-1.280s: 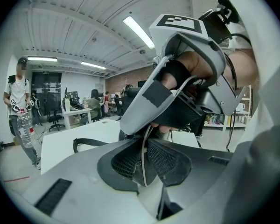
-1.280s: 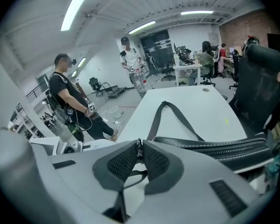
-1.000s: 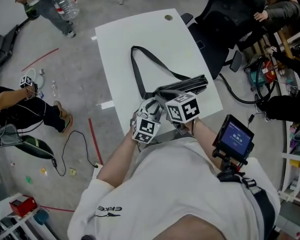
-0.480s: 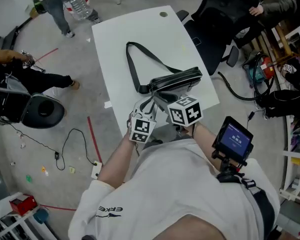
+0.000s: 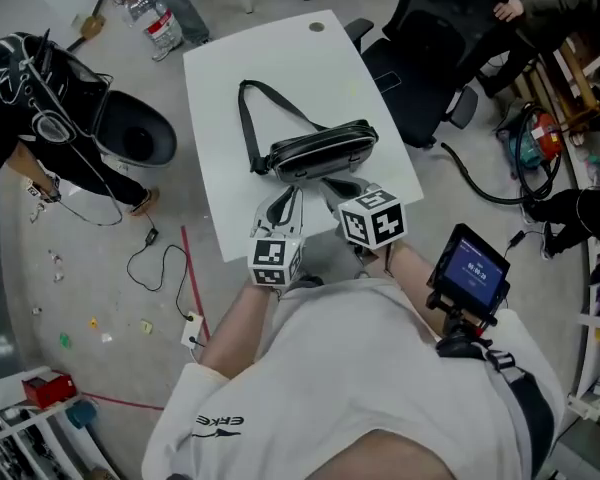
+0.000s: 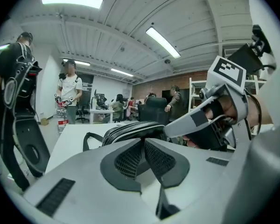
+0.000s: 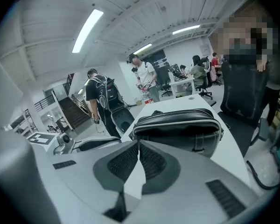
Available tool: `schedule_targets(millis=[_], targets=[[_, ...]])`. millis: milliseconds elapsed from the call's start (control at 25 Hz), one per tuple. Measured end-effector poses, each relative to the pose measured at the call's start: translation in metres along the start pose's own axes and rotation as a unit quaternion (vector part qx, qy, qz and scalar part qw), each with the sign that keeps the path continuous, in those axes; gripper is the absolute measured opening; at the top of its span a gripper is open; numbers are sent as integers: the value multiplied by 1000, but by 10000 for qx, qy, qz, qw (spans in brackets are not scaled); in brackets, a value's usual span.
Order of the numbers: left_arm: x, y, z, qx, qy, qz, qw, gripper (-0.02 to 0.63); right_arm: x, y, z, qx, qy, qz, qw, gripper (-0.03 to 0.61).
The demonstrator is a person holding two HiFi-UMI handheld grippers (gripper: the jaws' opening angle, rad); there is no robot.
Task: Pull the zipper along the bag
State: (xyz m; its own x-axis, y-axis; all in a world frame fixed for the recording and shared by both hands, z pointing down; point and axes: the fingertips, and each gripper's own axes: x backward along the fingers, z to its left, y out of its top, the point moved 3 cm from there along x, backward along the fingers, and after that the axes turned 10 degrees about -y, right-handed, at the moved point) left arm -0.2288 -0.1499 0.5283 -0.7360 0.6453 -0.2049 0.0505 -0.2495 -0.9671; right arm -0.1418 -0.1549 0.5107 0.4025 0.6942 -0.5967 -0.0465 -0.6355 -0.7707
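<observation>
Bag (image 5: 320,151) lies on its side on the white table (image 5: 230,63), just ahead of both sets of jaws. Its long axis runs across them, from ahead of the left gripper (image 5: 285,200) to ahead and slightly right of the right gripper (image 5: 342,188), with the right end a little farther off. The strap (image 5: 248,108) leaves the bag's left end and loops away beyond it, ahead and left of the left jaws.

Left gripper view shows that gripper's jaws pressed together at the tips with nothing between them, and the bag's rounded top rising just beyond. Right gripper view shows the same: jaws closed tip to tip on nothing, the bag's long side filling the space straight ahead. Whether either tip touches the bag is not clear, and the zip slider cannot be made out.

Beyond the bag the table is bare up to its far edge. The near edge passes under the grippers, behind the jaws. Right of the right jaws the table edge comes near the bag's end, with a black office chair (image 5: 430,58) past it.
</observation>
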Motion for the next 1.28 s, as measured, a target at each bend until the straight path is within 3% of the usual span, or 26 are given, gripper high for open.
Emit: schedule_targets(millis=[400, 800, 1280], targets=[[-1, -3, -78, 492, 558, -271, 9969, 5, 70, -35, -56, 114, 19, -269, 9996, 5], [29, 3, -165, 543, 921, -466, 9932, 3, 146, -69, -68, 285, 178, -445, 9984, 5], [34, -5, -173, 544, 972, -463, 9927, 3, 148, -79, -66, 353, 257, -469, 9979, 3]])
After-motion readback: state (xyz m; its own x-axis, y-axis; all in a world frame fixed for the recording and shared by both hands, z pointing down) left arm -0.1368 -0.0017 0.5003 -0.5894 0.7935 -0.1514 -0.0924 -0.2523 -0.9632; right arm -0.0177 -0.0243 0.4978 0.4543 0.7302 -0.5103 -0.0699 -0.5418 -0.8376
